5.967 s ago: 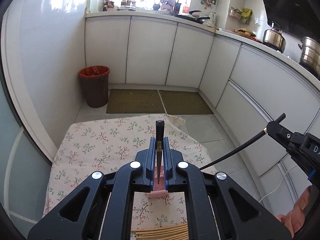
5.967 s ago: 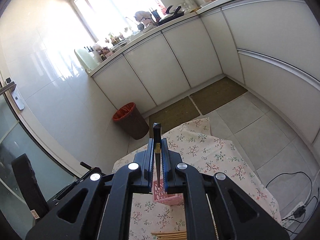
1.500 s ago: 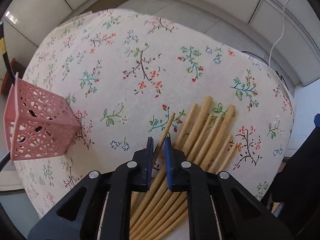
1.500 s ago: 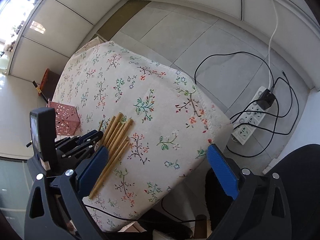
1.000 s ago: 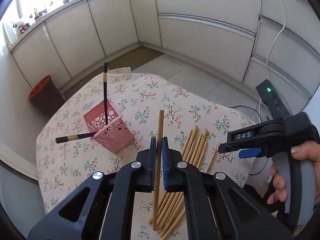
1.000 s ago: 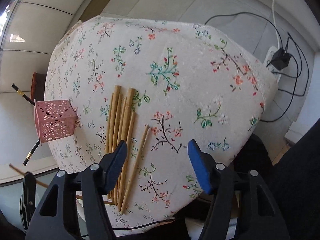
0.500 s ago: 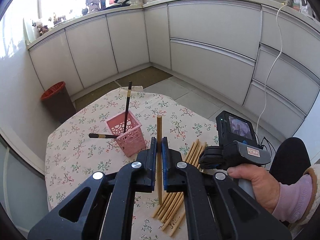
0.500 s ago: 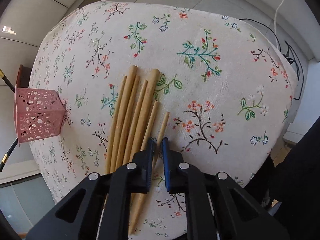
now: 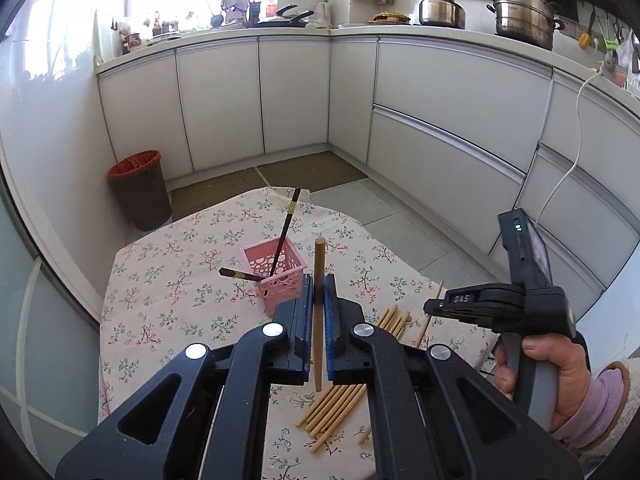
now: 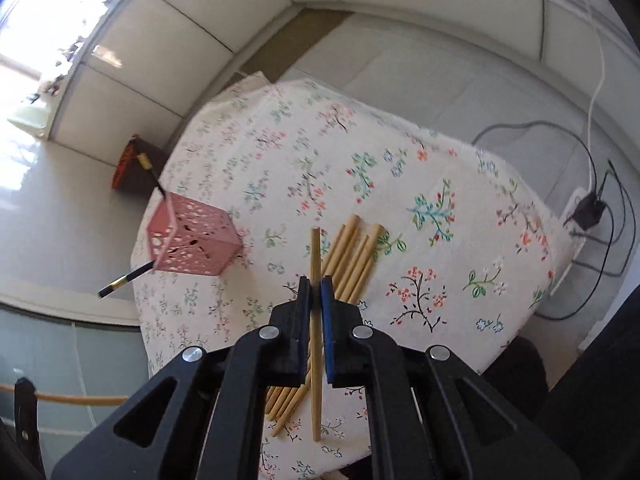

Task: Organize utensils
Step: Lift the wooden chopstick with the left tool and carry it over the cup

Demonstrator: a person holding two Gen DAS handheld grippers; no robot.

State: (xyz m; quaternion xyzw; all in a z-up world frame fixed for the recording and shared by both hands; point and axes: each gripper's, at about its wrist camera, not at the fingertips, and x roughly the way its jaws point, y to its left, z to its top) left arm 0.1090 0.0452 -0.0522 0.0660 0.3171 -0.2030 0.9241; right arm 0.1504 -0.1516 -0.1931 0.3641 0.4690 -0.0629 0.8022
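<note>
Both grippers have lifted clear of the surface (image 9: 168,312) since half a second ago, each now carrying one bamboo chopstick. At lower centre of the left wrist view, the left gripper (image 9: 319,288) has its fingers (image 9: 306,320) pinching a light wooden chopstick (image 9: 319,264), which stands nearly upright in the frame with its blunt end above the fingertips and its lower end hanging over the loose pile. At lower centre of its own view, the right gripper (image 10: 315,292) has just closed; its fingers (image 10: 329,328) clamp a thinner chopstick (image 10: 315,256) that runs straight up the frame, raised off the cloth, where a moment ago it lay beside the pile. The right gripper also shows at the right edge of the left wrist view, held by a hand (image 9: 556,376) in a pink cuff. The remaining bamboo chopsticks (image 10: 356,252) lie side by side on the floral tablecloth (image 10: 420,184), just behind the right fingers. To the left, near the pile but apart from it, stands the pink perforated basket (image 9: 276,272) with two dark chopsticks (image 9: 286,232) leaning out of it, one steep, one almost flat over the rim. A red-lined bin (image 9: 140,188) sits on the floor by the white cabinets (image 9: 440,120) at upper left.
</note>
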